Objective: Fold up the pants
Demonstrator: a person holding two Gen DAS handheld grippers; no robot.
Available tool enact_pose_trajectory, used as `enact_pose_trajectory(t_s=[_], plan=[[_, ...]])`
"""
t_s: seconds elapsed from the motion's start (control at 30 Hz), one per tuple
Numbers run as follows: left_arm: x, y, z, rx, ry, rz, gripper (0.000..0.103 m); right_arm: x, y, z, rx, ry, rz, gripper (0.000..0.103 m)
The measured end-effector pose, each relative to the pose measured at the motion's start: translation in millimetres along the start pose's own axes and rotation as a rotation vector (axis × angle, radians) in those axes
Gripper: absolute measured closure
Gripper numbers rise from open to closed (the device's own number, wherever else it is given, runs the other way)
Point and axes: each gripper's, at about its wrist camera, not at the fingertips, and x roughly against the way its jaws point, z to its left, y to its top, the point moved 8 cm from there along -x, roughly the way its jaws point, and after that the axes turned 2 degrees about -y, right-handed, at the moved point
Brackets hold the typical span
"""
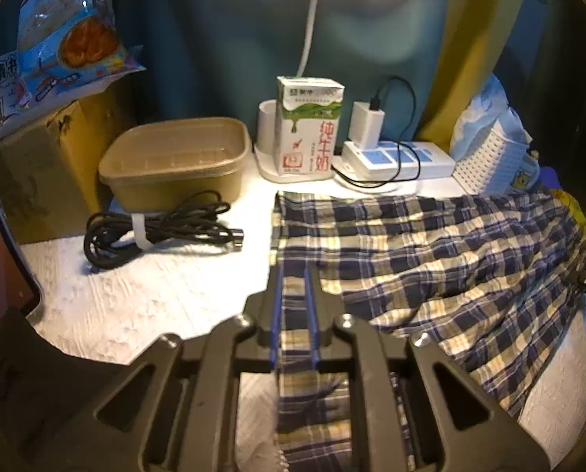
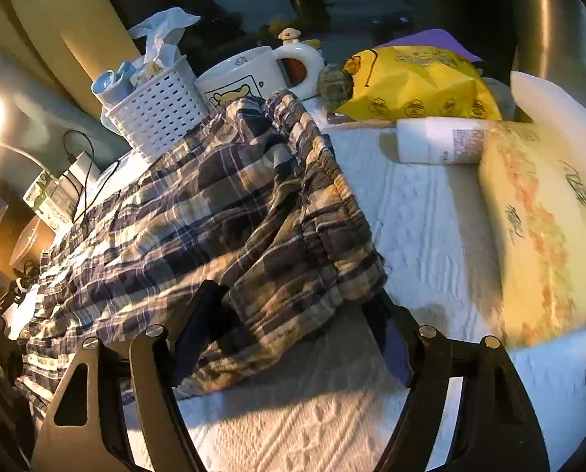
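Lying spread across the white textured table cover (image 1: 143,306), the plaid pants (image 1: 430,251) reached from the milk carton (image 1: 308,126) toward the white perforated basket (image 2: 155,114). The left gripper (image 1: 295,275) was clamped on a leg hem. The right gripper (image 2: 293,295) stood wide apart, straddling the elastic waistband corner.

Pants (image 1: 430,251) hem cut off btm; pillow (image 2: 544,228) blurred, cropped rt.
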Motion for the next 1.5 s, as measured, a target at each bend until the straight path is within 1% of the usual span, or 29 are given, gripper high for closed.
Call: enact_pose_trajectory(t_s=[0.1, 0.17, 0.2, 0.23, 0.3, 0.33, 0.4, 0.43, 0.47, 0.5, 0.53, 0.6, 0.67, 0.73, 0.87, 1.03, 1.17, 1.33, 1.5], plan=[[3.0, 0.7, 0.6, 0.008, -0.007, -0.014, 0.091, -4.4, 7.0, -1.6, -0.043, 0.012, -0.034, 0.025], [4.3, -0.6, 1.7, 0.019, -0.015, -0.009, 0.091, -8.4, 14.8, -5.6, -0.103, 0.053, -0.057, 0.025], [5.3, -1.3, 2.0, 0.022, -0.016, -0.009, 0.091, -10.9, 19.1, -8.2, -0.137, 0.079, -0.065, 0.029], [6.3, -2.2, 2.4, 0.023, -0.016, -0.009, 0.091, -13.2, 21.9, -9.6, -0.155, 0.092, -0.070, 0.039], [8.8, -4.7, 3.4, 0.027, -0.016, -0.007, 0.091, -17.3, 25.1, -13.4, -0.184, 0.109, -0.063, 0.053], [10.1, -6.2, 3.8, 0.033, -0.019, -0.007, 0.091, -18.5, 25.2, -14.1, -0.191, 0.127, -0.056, 0.065], [11.2, -9.4, 3.9, 0.041, -0.023, -0.002, 0.091, -21.0, 24.3, -12.4, -0.184, 0.180, -0.040, 0.072], [12.1, -10.7, 3.0, 0.047, -0.027, -0.002, 0.091, -23.9, 22.0, -8.6, -0.176, 0.217, -0.010, 0.078], [13.9, -11.2, 1.4, 0.059, -0.038, -0.009, 0.091, -22.9, 22.1, -6.6, -0.172, 0.235, -0.013, 0.079], [15.0, -11.1, -0.2, 0.065, -0.046, -0.011, 0.091, -19.6, 22.7, -5.1, -0.158, 0.234, -0.025, 0.081], [17.4, -11.5, -3.9, 0.059, -0.051, -0.009, 0.091, -16.0, 23.5, -2.7, -0.144, 0.233, -0.036, 0.082], [22.7, -11.3, -12.4, 0.021, -0.047, -0.008, 0.091, -0.7, 27.2, -0.7, -0.106, 0.210, -0.085, 0.083], [30.1, -12.6, -22.7, -0.013, -0.045, -0.016, 0.091, 16.5, 29.5, -1.5, -0.066, 0.204, -0.122, 0.083], [33.6, -15.9, -31.2, -0.027, -0.047, -0.008, 0.091, 31.4, 32.3, -3.8, -0.026, 0.203, -0.147, 0.083], [37.3, -24.8, -44.6, -0.015, -0.060, 0.005, 0.091, 50.5, 36.5, -21.3, -0.034, 0.199, -0.174, 0.083], [48.4, -32.3, -64.5, 0.016, -0.092, -0.010, 0.091, 74.8, 40.1, -44.6, -0.048, 0.198, -0.212, 0.084], [49.9, -41.3, -78.5, -0.021, -0.095, 0.020, 0.091, 82.8, 39.6, -53.9, -0.044, 0.195, -0.221, 0.084], [52.8, -46.9, -79.7, -0.037, -0.099, 0.035, 0.091, 84.8, 38.9, -51.5, -0.062, 0.214, -0.228, 0.084], [52.9, -44.0, -71.3, -0.047, -0.099, 0.033, 0.090, 101.8, 50.6, -28.6, -0.023, 0.221, -0.258, 0.084]])
